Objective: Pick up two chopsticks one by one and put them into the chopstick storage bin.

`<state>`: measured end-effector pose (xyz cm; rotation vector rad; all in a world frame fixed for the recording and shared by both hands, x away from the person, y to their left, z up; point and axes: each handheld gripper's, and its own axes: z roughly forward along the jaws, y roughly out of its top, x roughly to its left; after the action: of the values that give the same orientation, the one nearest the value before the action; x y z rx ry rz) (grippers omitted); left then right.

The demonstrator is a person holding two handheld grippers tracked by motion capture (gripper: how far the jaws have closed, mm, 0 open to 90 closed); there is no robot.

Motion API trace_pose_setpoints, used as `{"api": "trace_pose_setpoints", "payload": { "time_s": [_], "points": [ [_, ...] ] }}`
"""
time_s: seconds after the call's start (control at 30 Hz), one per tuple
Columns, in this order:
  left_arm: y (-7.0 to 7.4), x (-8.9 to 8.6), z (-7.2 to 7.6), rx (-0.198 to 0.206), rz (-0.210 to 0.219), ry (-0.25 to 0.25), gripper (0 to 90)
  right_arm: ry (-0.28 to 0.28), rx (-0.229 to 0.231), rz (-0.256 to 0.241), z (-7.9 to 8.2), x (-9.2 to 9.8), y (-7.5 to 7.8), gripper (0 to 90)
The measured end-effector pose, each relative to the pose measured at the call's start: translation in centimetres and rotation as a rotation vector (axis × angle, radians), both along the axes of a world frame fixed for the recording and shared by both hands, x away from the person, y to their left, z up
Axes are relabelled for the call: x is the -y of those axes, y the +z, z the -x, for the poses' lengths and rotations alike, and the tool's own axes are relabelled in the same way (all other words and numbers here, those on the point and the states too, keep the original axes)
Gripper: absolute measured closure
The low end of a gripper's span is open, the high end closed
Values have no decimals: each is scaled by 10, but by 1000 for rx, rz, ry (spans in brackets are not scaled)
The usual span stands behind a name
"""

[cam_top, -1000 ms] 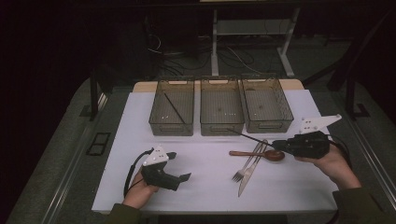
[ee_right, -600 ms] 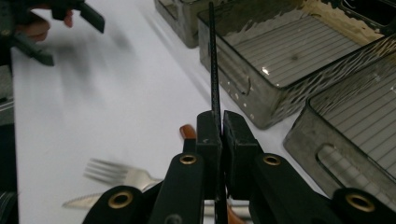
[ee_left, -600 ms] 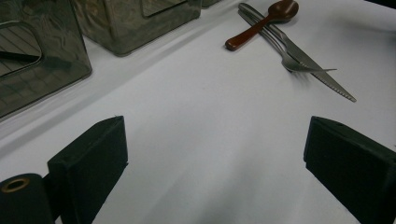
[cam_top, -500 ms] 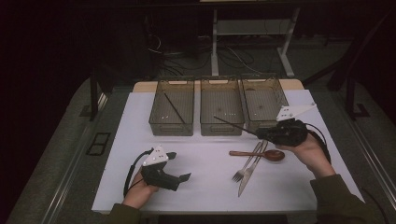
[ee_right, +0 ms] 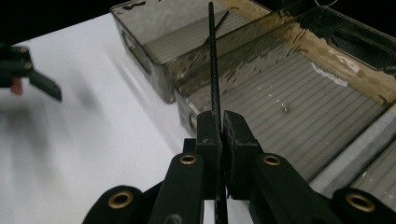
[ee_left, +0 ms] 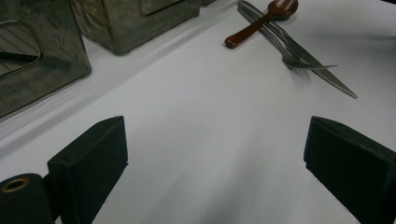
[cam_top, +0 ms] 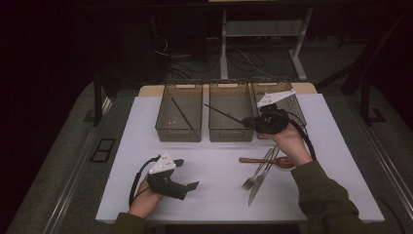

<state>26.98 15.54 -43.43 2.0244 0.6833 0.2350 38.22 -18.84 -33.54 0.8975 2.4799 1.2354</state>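
My right gripper [cam_top: 247, 122] is shut on a thin black chopstick [cam_top: 224, 113] and hovers over the front of the middle bin [cam_top: 230, 132]. The stick points left and away, toward the left bin [cam_top: 179, 130]. In the right gripper view the chopstick [ee_right: 214, 70] runs up from the closed jaws [ee_right: 222, 123] over the bins. A second black chopstick [cam_top: 181, 113] lies inside the left bin. My left gripper [cam_top: 186, 174] rests on the white table near the front left, open, with nothing between its jaws [ee_left: 215, 140].
A third clear bin [cam_top: 298, 111] stands at the right of the row. A wooden spoon [cam_top: 272, 161], a fork [cam_top: 258, 171] and a knife [cam_top: 262, 183] lie together on the table below my right hand. The table's back edge lies just behind the bins.
My right gripper has carried the chopstick up and to the left, from beside the cutlery to over the middle bin. The left gripper has stayed put.
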Motion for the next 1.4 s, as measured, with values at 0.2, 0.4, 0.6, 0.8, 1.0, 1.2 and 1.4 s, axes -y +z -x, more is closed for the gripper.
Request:
{"api": "trace_pose_setpoints", "payload": {
  "time_s": [0.2, 0.4, 0.6, 0.8, 1.0, 1.2, 1.4],
  "points": [
    [-1, 2, 0, -3, 0, -7, 53, -18, -14, 0, -18, -25, 4, 847],
    [-1, 0, -1, -8, 5, 0, 52, -40, -19, -4, -33, -50, 8, 847],
    [-1, 0, -1, 3, 0, -4, 53, -61, -31, 3, -48, -77, 9, 847],
    [0, -1, -1, 3, 0, -8, 54, -87, -62, 33, -68, -105, 1, 847],
    [1, -2, -1, 1, 18, -2, 54, -118, -92, 54, -88, -131, -10, 846],
    [2, -3, -2, 4, 22, -2, 55, -143, -125, 64, -102, -151, -19, 846],
    [2, -4, -4, 7, 27, -4, 55, -159, -143, 101, -111, -177, -28, 845]
  ]
}}
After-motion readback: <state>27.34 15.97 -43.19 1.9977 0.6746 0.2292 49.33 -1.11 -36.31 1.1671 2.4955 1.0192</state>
